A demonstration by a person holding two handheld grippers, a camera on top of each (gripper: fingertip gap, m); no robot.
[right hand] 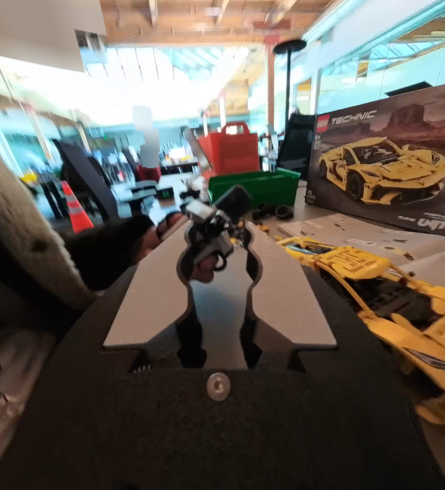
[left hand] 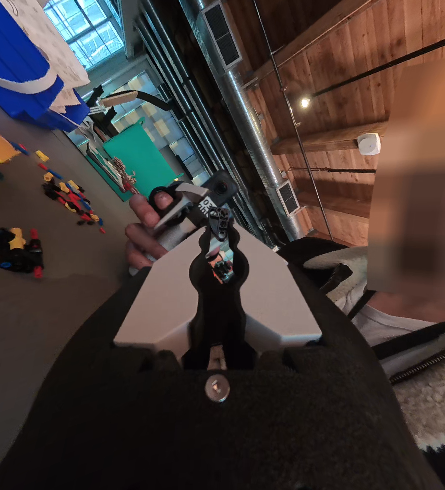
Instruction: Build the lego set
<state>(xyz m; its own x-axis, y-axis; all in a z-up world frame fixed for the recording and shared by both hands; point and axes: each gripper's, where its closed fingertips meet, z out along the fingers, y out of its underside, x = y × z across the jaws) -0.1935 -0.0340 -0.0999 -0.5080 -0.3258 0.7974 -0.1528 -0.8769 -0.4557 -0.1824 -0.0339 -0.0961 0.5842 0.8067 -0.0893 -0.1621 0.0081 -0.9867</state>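
In the left wrist view my left gripper [left hand: 220, 230] is raised off the table and shut on a small black triangular beam with round holes [left hand: 220, 222], which sticks out past its fingertips. The right gripper's grey body [left hand: 175, 212], held by a hand, sits just behind that piece with its camera facing me. In the right wrist view my right gripper [right hand: 220, 232] is open, its grey fingers [right hand: 266, 267] set wide apart with nothing pressed between them. The left gripper [right hand: 208, 228] shows blurred just beyond its fingertips. The partly built yellow car [right hand: 375, 289] lies on the table to the right.
The set's box [right hand: 391, 164] stands at the back right, with instruction sheets [right hand: 348, 233] in front of it. A green bin [right hand: 255, 185] and black tyres [right hand: 282, 210] lie behind. Loose coloured pieces [left hand: 67, 193], a black, yellow and red sub-assembly [left hand: 17, 249] and a blue bin [left hand: 11, 66] are on the grey table. Both grippers' tips are close together, under 4 cm apart.
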